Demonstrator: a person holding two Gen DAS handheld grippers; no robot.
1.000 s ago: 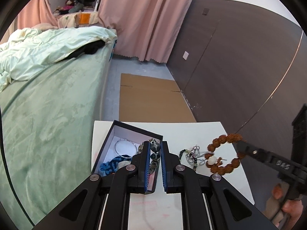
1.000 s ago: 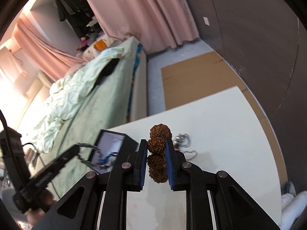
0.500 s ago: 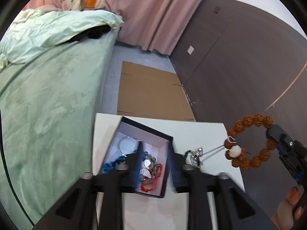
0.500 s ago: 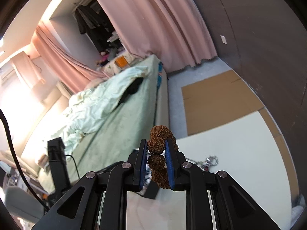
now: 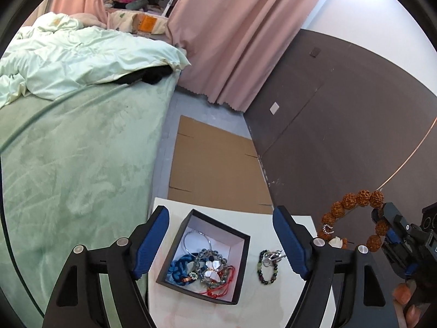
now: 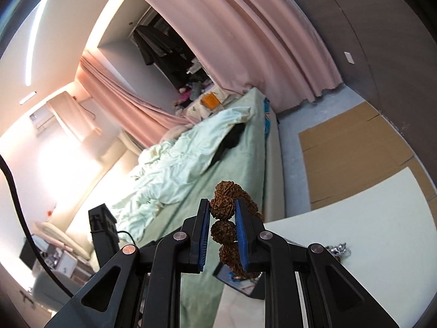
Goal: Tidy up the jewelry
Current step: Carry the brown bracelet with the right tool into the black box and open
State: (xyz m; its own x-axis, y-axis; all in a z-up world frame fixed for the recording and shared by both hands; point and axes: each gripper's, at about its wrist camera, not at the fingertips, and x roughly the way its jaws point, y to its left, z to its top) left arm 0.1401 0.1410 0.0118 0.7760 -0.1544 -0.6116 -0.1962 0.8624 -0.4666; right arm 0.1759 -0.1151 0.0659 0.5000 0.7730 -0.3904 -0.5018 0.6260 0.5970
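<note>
A black jewelry box with a white inside sits on the white table. It holds a silver hoop, a blue cord, a beaded bracelet with a butterfly charm and red string. My left gripper is wide open and empty above the box. A dark bead bracelet with a silver piece lies on the table right of the box. My right gripper is shut on a brown seed-bead bracelet, held up in the air; it also shows in the left wrist view.
A green bed with a pale duvet runs along the table's left side. A flattened cardboard sheet lies on the floor beyond the table. A dark wall panel stands to the right, pink curtains behind.
My left gripper opened wide, dropped the beaded bracelet into the box and rose. My right gripper lifted the brown bead bracelet higher off the table.
</note>
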